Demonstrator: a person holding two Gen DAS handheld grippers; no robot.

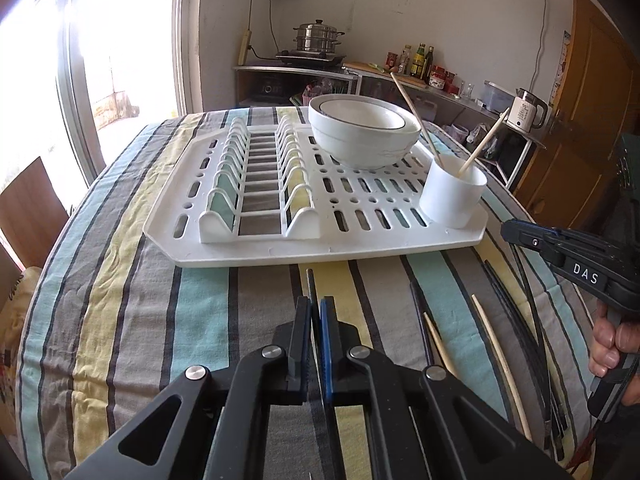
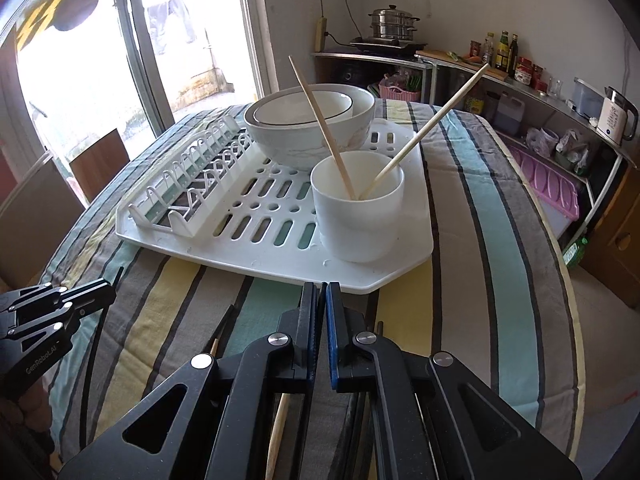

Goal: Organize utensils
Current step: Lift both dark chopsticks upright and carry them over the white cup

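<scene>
Striped tablecloth point(image 1: 120, 280) by a bright window point(image 1: 120, 40) — both claws clamped on dark chopsticks.

The loose chopsticks point(image 2: 280, 420) on the cloth run under the gripper body, their near ends hidden.

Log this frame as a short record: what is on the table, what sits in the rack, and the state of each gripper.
Surface: striped tablecloth
Rack: white dish rack on the cloth
Bowls: stacked bowls, two, on the rack
Cup: white cup at the rack's corner, holding two light chopsticks
Loose: loose chopsticks, light and dark, on the cloth
Left: left gripper shut on a dark chopstick
Right: right gripper shut; unclear whether it holds anything
</scene>
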